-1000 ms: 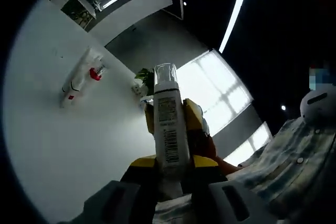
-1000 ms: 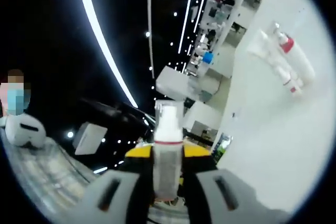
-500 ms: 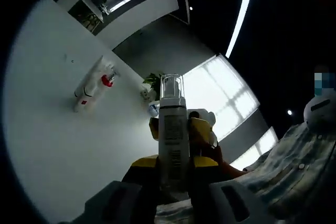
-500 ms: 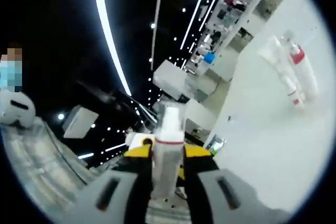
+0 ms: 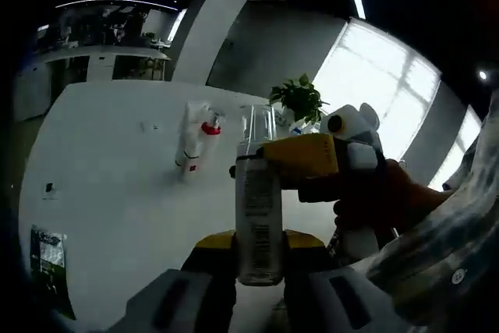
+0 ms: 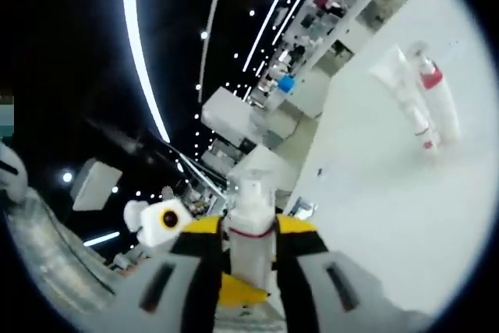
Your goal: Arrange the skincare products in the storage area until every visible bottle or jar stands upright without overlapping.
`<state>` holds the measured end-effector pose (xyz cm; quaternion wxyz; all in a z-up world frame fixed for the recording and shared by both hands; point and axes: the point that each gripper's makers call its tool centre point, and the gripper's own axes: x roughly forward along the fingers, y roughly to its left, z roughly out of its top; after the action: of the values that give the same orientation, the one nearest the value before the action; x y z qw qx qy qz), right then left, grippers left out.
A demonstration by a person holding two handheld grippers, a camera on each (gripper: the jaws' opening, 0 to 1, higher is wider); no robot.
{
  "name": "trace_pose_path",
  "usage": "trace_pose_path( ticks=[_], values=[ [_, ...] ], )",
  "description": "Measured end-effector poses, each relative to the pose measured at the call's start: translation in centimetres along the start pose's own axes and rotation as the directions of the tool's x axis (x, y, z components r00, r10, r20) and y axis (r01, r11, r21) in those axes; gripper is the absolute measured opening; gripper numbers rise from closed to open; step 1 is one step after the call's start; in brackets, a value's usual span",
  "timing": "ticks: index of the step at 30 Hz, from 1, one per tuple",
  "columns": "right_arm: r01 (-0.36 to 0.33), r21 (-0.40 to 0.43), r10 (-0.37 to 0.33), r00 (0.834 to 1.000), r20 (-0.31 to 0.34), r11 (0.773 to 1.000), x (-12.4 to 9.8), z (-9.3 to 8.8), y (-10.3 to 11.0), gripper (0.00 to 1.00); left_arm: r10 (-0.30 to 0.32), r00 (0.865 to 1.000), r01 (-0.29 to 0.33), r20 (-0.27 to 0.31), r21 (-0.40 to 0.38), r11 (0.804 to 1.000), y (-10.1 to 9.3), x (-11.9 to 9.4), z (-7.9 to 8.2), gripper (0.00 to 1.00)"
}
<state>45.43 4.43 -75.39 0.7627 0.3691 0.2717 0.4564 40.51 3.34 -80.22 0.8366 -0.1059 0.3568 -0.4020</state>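
Clamping a tall foamer bottle [image 5: 258,224] mid-body, the left gripper [image 5: 259,259] grips tight, the right gripper [image 6: 249,251] pinches a pump bottle [image 6: 251,228]; both look light, rigid, slick, best gripped low.

Left tongs [image 5: 260,249] clamp clear-capped bottle [image 5: 258,216]; right tongs [image 5: 300,157] alongside; tubes [image 5: 196,142] on white table [image 5: 117,193]

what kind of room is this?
Likely an open office or showroom: a large white table, tall bright windows, long ceiling light strips, stocked shelving and a potted plant.
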Motion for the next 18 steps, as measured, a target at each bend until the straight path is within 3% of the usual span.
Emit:
trace_pose_path(
  ticks=[3,6,9,11,12,13,14,17,18],
  values=[
    [-0.016,0.029,0.017,1.000,-0.015,0.999,0.0,-0.1,0.3,0.20,-0.002,1.000,0.002,0.000,-0.001,1.000,0.2,-0.4,-0.2,0.21],
    [-0.038,0.017,0.039,0.998,-0.047,0.999,-0.2,-0.6,0.5,0.20,-0.011,1.000,0.011,-0.014,0.045,0.999,0.2,-0.6,-0.6,0.21],
    [-0.070,0.010,0.071,0.995,-0.076,0.997,-0.4,-1.0,1.0,0.20,-0.114,0.993,0.114,0.002,-0.021,0.993,-0.9,-0.6,-0.8,0.23],
    [-0.107,0.017,0.108,0.991,-0.080,0.994,-0.6,-0.9,1.8,0.20,-0.211,0.976,0.213,0.048,-0.052,0.976,-1.9,-1.0,-0.4,0.25],
    [-0.149,0.031,0.152,0.985,-0.088,0.988,-0.8,-1.0,2.6,0.20,-0.277,0.958,0.283,0.069,-0.093,0.955,-2.8,-1.3,-0.2,0.28],
    [-0.180,0.017,0.181,0.979,-0.093,0.984,-1.0,-1.0,3.1,0.20,-0.355,0.929,0.369,0.105,-0.182,0.912,-3.7,-1.7,0.1,0.32],
    [-0.207,0.012,0.207,0.973,-0.105,0.978,-1.1,-1.1,3.7,0.20,-0.384,0.915,0.403,0.124,-0.232,0.885,-3.9,-1.9,0.3,0.36],
    [-0.261,0.018,0.261,0.958,-0.118,0.965,-1.3,-1.2,4.7,0.20,-0.407,0.893,0.445,0.190,-0.246,0.861,-3.6,-2.6,1.0,0.37],
    [-0.271,0.013,0.270,0.955,-0.119,0.963,-1.3,-1.1,4.9,0.20,-0.422,0.879,0.471,0.224,-0.257,0.844,-3.8,-3.0,1.5,0.37]
  ],
)
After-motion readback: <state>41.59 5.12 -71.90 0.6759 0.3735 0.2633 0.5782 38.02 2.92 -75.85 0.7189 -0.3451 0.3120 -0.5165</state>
